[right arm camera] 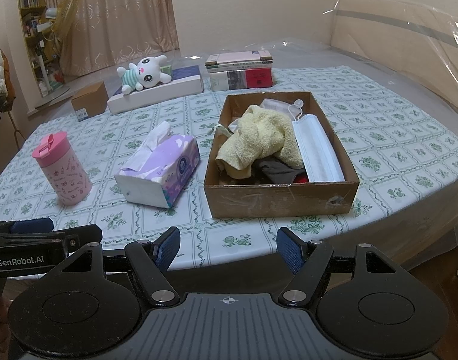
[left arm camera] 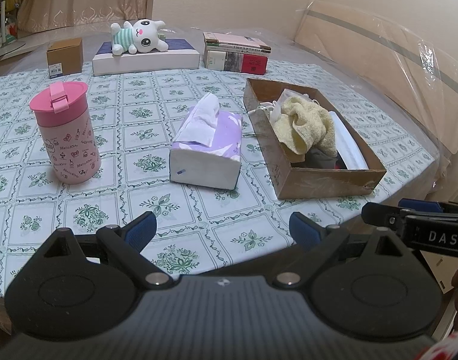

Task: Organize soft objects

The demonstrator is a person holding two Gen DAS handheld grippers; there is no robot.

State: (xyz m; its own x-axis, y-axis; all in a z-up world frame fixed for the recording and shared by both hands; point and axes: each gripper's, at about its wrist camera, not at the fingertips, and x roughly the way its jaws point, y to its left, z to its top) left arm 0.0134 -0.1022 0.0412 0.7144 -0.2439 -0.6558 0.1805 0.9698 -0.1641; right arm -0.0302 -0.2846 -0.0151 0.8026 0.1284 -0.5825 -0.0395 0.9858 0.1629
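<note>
A brown cardboard box (right arm camera: 281,199) (left arm camera: 328,184) stands on the patterned tablecloth. Inside it lie a crumpled yellow towel (right arm camera: 259,138) (left arm camera: 307,123), a white face mask (right arm camera: 316,147) and dark cloth (right arm camera: 274,168). A white plush toy (right arm camera: 142,73) (left arm camera: 139,36) lies on a flat white box at the back. My left gripper (left arm camera: 223,229) hovers open over the table's near edge, nothing between its blue pads. My right gripper (right arm camera: 228,247) is open too, just short of the cardboard box's front wall, and holds nothing.
A purple tissue pack (right arm camera: 160,169) (left arm camera: 208,144) lies left of the box, and a pink lidded cup (right arm camera: 62,169) (left arm camera: 65,132) stands further left. Stacked books (right arm camera: 241,70), a small brown carton (right arm camera: 89,102) and the flat white box (right arm camera: 157,91) line the far side.
</note>
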